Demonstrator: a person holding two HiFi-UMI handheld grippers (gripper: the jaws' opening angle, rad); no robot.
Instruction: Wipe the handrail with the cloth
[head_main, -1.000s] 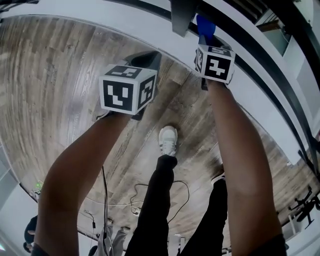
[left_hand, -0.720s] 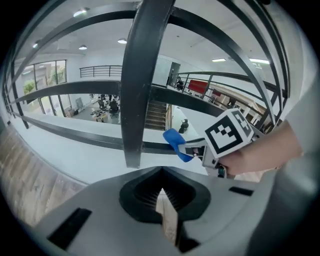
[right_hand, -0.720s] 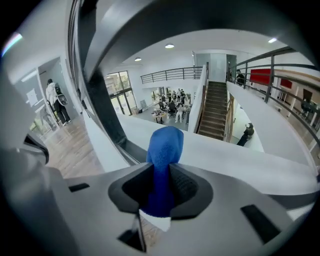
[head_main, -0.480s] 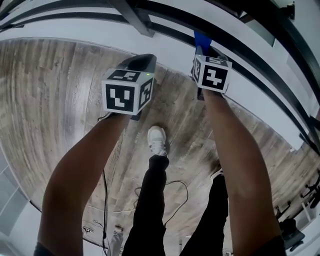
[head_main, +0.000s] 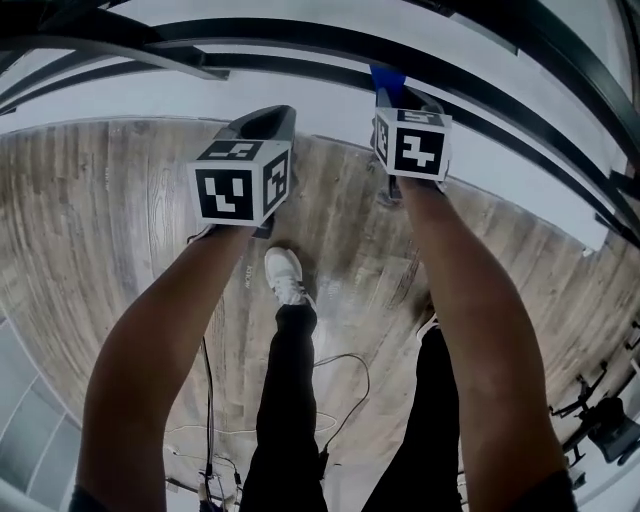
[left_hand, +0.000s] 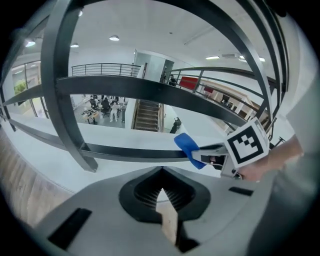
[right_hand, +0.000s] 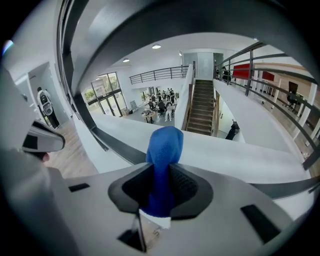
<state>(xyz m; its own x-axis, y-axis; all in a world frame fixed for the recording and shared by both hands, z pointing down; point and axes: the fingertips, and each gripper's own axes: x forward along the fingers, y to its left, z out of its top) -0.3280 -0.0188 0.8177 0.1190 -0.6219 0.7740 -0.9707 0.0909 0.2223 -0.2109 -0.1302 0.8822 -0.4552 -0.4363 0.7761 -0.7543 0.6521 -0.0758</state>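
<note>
Right gripper (right_hand: 161, 187) pinches the blue cloth (right_hand: 164, 145); left gripper (left_hand: 162, 200) jaws pressed together, empty. Approach step: cloth near handrail (left_hand: 140, 91), contact apparently not made. Next: press on, sweep along.

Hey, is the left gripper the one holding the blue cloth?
No, the left gripper has its jaws closed together on nothing, while the blue cloth sits pinched in the right gripper.

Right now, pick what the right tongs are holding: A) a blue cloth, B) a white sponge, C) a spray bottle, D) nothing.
A: in the right gripper view the right tongs are shut on a blue cloth that sticks up between them.
</note>
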